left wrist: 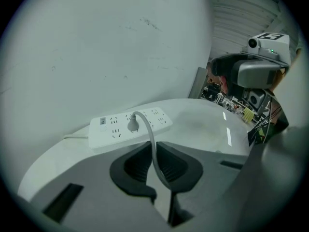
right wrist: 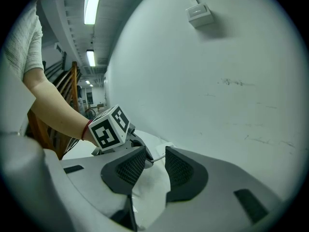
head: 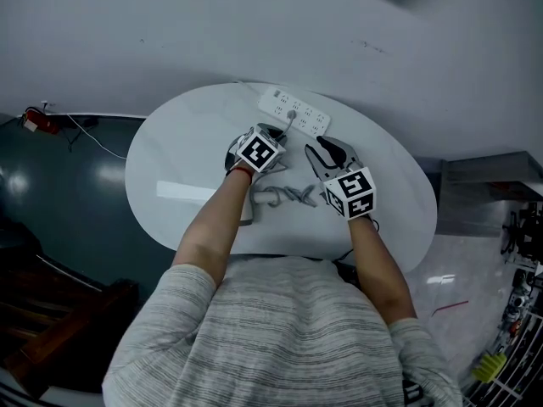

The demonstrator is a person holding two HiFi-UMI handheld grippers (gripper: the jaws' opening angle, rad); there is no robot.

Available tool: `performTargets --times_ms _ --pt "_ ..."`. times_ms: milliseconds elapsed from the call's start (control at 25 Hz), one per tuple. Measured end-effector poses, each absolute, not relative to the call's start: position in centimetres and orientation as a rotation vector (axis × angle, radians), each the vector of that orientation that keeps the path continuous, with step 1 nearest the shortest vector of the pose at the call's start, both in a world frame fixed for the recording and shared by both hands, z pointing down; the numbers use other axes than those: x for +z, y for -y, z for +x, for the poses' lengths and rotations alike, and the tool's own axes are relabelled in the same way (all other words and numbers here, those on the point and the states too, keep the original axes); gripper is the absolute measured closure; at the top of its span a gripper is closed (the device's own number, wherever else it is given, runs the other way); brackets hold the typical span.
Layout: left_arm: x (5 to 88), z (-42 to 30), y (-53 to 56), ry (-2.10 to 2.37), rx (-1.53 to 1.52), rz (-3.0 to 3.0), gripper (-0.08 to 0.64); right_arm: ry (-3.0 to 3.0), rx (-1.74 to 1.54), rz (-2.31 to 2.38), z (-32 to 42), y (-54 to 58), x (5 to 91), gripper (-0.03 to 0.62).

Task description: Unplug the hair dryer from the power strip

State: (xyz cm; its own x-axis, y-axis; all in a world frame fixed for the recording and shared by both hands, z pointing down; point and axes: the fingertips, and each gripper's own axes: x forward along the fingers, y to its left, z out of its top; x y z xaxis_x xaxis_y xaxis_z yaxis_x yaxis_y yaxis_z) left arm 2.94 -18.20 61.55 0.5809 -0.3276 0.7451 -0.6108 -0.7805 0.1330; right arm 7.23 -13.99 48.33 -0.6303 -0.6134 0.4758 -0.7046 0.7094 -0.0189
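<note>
White strip (left wrist: 108,129) holds plug (left wrist: 133,125); left tongs (left wrist: 155,159) pinch cord (left wrist: 148,132).

1. The hair dryer (head: 284,196) lay on the table (head: 187,159) between the two forearms; only a grey tangle showed, its shape unclear.
2. Its cord (left wrist: 147,124) ran from the plug (left wrist: 133,125) down between the fingers (left wrist: 135,164) of the left gripper (left wrist: 153,148), then vanished behind that gripper's body.
3. The table's near edge was lost under the person's torso (head: 280,329).
4. The print on the power strip's (left wrist: 159,120) label (left wrist: 102,122) was too small to read.
</note>
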Motion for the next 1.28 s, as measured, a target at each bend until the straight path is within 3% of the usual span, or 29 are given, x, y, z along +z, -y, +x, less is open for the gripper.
performTargets --times_ms 360,560,880,1280 --pt "59.1 2.6 15.0 0.671 0.814 2.384 0.531 2.462 0.298 1.020 7.9 13.6 48.7 0.468" --pt "58.5 1.2 11.8 0.626 0.781 2.377 0.531 2.443 0.322 0.952 7.1 12.4 50.1 0.394" --pt "57.1 -0.6 8.6 0.607 0.678 2.330 0.531 2.409 0.336 0.842 4.9 10.9 52.6 0.351" --pt "57.1 -3.1 9.3 0.666 0.639 2.352 0.531 2.351 0.341 0.754 0.8 11.4 56.8 0.345"
